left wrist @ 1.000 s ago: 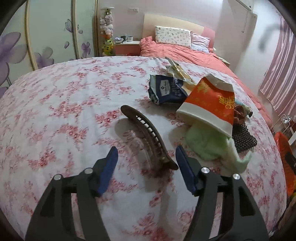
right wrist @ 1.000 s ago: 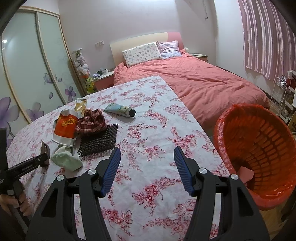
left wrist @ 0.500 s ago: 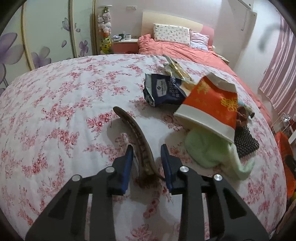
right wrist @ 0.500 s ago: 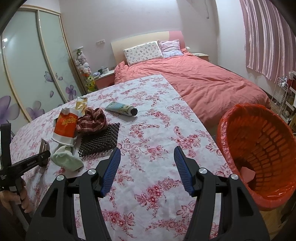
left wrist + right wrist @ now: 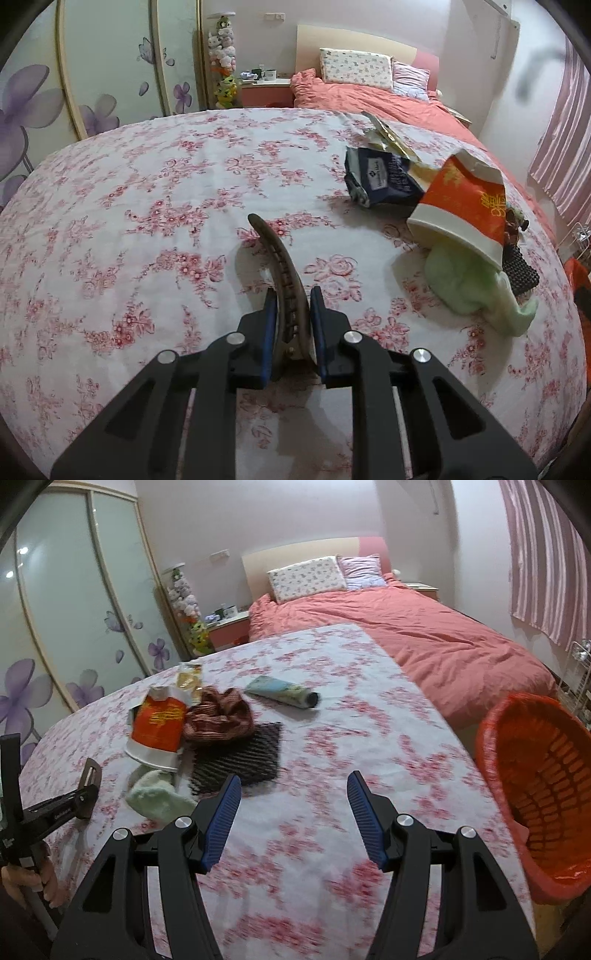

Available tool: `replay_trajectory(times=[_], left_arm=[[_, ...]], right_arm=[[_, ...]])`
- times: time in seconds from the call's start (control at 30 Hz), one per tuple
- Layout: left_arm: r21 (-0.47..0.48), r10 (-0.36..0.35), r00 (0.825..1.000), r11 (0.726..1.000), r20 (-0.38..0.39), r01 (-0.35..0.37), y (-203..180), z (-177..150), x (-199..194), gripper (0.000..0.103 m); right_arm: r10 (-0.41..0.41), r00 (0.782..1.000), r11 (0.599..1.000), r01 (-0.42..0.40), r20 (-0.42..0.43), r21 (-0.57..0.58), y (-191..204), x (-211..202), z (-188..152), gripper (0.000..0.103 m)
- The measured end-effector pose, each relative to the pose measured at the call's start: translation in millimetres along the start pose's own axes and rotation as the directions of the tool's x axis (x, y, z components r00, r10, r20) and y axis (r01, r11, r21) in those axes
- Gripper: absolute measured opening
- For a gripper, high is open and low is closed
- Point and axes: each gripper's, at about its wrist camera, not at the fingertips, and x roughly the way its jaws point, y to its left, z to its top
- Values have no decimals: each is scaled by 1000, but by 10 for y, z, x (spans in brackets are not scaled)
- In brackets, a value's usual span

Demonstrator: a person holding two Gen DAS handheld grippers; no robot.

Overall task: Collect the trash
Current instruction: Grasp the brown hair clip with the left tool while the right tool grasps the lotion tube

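Hair clip (image 5: 282, 273): brown, long and curved, with a row of comb teeth along its inner edge and a rounded tip. It lies on the floral tablecloth (image 5: 147, 206). Its long axis runs away from the left gripper (image 5: 291, 314), the tip pointing out across the cloth and arcing slightly left. The near end sits between the blue pads (image 5: 268, 325), which have just been closing and now pinch it from both sides.

Right gripper (image 5: 293, 812): fingers spread, nothing between them, above the same cloth, with an orange-lined basket (image 5: 532, 775) to its right.
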Motion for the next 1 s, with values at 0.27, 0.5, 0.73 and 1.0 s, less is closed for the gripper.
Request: replay_trajectory(times=[0.27,0.5,0.73,1.0], left_arm=[[-10,-12,1000,1000,-2,12,22,29,37,20],[-25,-29,1000,999,-2,29,49,30,35,20],[-26,-32,1000,999,-2,31,55,27,34,20],[-28,-33,999,999,-2,33,56,25,32,20]], right_arm=[[-21,1000,999,21,10,-38,152,251,189,60],[-79,996,997,79,-48,-9,-74,791,597,60],[-100,986,990,85,-132,-113,12,1225,741,60],[-96,980,977,59,-175,-207,95,1323,780,27]])
